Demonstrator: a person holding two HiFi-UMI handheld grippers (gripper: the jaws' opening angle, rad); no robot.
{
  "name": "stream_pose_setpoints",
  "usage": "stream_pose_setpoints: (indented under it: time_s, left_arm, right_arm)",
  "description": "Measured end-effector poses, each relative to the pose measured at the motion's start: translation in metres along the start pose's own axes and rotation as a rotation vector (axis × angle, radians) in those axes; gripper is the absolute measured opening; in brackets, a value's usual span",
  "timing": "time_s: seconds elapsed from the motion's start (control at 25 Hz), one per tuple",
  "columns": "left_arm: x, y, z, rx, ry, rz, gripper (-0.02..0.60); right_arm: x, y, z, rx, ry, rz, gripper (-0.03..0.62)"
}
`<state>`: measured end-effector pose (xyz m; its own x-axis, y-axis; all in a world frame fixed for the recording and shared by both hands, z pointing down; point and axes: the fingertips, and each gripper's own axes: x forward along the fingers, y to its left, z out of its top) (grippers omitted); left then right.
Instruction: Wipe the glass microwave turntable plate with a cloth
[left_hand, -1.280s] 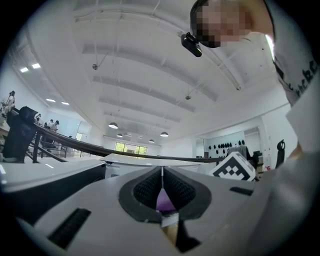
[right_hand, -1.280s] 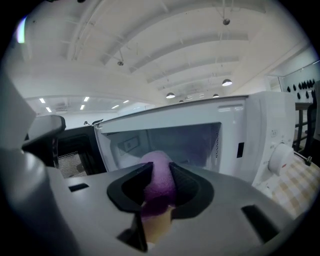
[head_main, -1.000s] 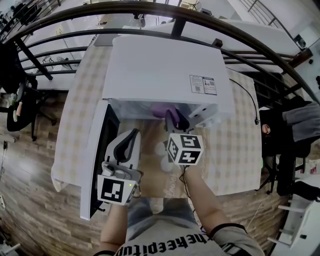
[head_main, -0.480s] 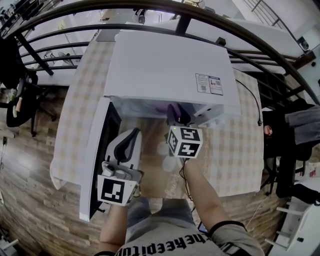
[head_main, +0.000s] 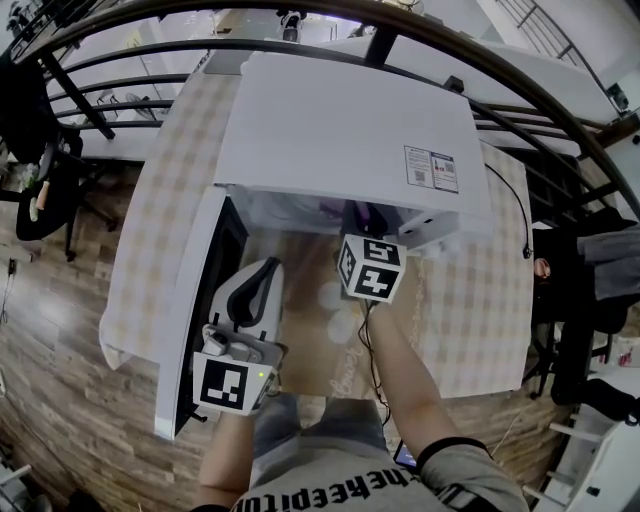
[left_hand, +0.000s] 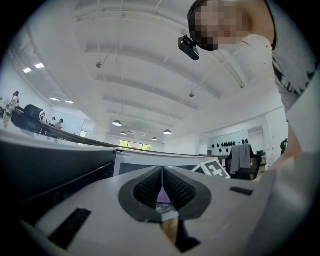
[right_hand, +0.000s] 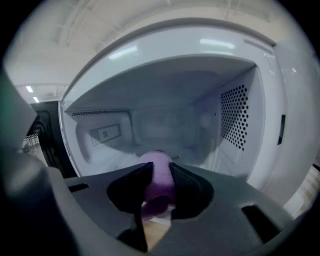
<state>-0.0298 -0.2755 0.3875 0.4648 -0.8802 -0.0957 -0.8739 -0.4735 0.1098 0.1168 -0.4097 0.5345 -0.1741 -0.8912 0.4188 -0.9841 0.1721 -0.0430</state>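
Observation:
A white microwave (head_main: 340, 120) stands on the table with its door (head_main: 195, 320) swung open to the left. My right gripper (right_hand: 159, 172) reaches into the cavity, shut on a purple cloth (right_hand: 159, 182). In the head view only its marker cube (head_main: 370, 268) and a bit of purple cloth (head_main: 330, 210) show at the opening. The glass turntable plate (right_hand: 197, 156) is a faint, hazy shape on the cavity floor just beyond the cloth. My left gripper (head_main: 265, 272) hangs beside the open door, outside the cavity, shut on nothing (left_hand: 162, 187).
The table (head_main: 470, 300) has a pale checked covering, and a cable (head_main: 512, 215) runs along its right side. A dark railing (head_main: 300, 20) curves behind the microwave. Office chairs (head_main: 30, 200) stand on the wooden floor at the left and right.
My right gripper has pushed the purple cloth deeper into the microwave cavity. The left gripper has stayed beside the door.

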Motion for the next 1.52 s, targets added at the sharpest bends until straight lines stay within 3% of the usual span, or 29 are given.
stream_pose_setpoints:
  time_s: [0.16,0.4,0.6,0.76,1.12,1.24,1.52]
  left_arm:
    - [0.001,0.0,0.009,0.01,-0.054,-0.003,0.015]
    - [-0.007,0.003,-0.02,-0.009,0.085,0.009,0.015]
    - [0.0,-0.001,0.002,0.005,-0.014,-0.002,0.015]
    - [-0.003,-0.002,-0.008,0.002,0.038,0.006,0.015]
    - [-0.002,-0.004,-0.002,0.01,0.012,-0.004,0.015]
    - [-0.004,-0.006,-0.009,0.0,0.05,-0.01,0.015]
    - [-0.002,-0.003,0.003,0.008,-0.005,-0.009,0.015]
  right_arm:
    - [0.011,0.006,-0.01,-0.071,0.062,0.015,0.106]
    - [0.018,0.014,-0.019,-0.126,0.11,0.058,0.101]
    - [0.019,0.016,-0.02,-0.149,0.119,0.095,0.1]
    - [0.018,0.02,-0.021,-0.156,0.123,0.135,0.1]
    - [0.013,0.036,-0.024,-0.202,0.134,0.215,0.098]
    - [0.012,0.042,-0.024,-0.22,0.133,0.241,0.098]
    - [0.009,0.054,-0.025,-0.236,0.139,0.292,0.097]
